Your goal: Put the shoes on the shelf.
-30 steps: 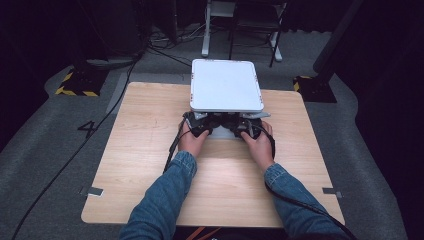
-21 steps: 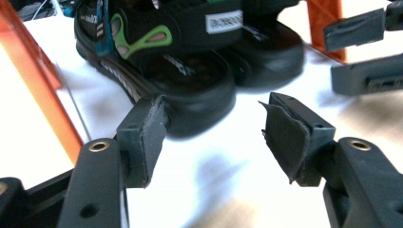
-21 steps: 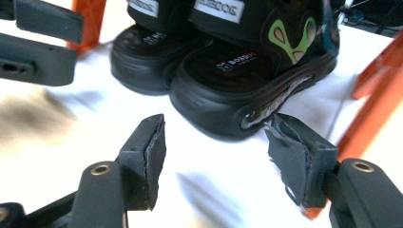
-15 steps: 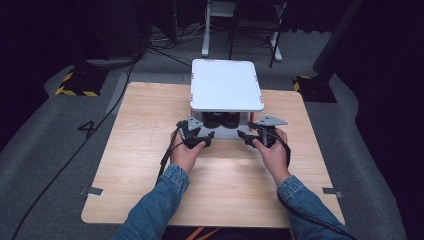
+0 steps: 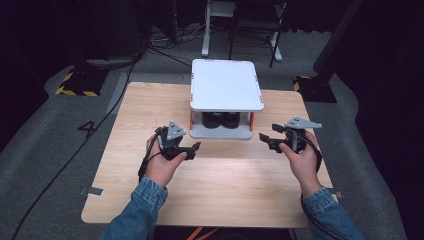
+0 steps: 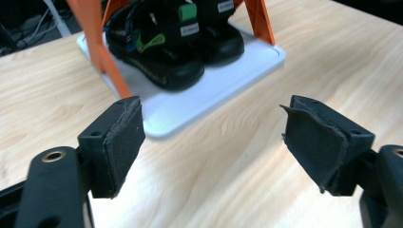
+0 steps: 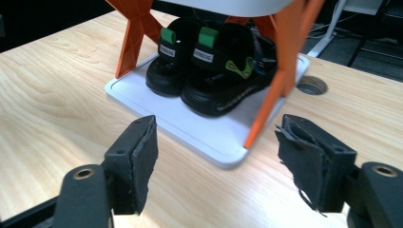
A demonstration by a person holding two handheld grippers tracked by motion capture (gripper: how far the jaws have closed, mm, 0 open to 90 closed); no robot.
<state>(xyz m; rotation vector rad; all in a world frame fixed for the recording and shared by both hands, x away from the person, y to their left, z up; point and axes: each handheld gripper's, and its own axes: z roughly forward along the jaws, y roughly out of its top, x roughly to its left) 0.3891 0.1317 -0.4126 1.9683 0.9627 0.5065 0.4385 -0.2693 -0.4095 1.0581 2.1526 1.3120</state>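
- Both sets of jaws stand spread with nothing between them; each has just been opening further, and only bare tabletop shows in the gaps.
- The left gripper (image 5: 196,146) hangs above the wood in front of the rack's left corner, and the right gripper (image 5: 265,139) mirrors it off the right corner, both well apart from the shoes.
- The pads (image 6: 124,130) are black foam-like slabs, scuffed and fraying at the edges, most of all on the right gripper's outer one (image 7: 304,156).
- The pair of black sandals (image 7: 214,71) sits side by side on the lower shelf (image 7: 209,135), toes toward the person, tucked under the top shelf (image 5: 226,85).
- To my eye the placing looks done, so the good move now is to draw both hands straight back and up, keeping clear of the orange posts (image 7: 275,83) so the light rack isn't nudged.
- The sandals look like chunky moulded rubber soles with webbing straps, green tabs and lime trim; soft and grippy, I'd guess.
- The rack is smooth white plastic with rounded corners and a raised rim, on angular orange struts.
- The table (image 5: 150,110) is pale wood grain, matt, with a round cable hole (image 7: 311,86) behind the rack.
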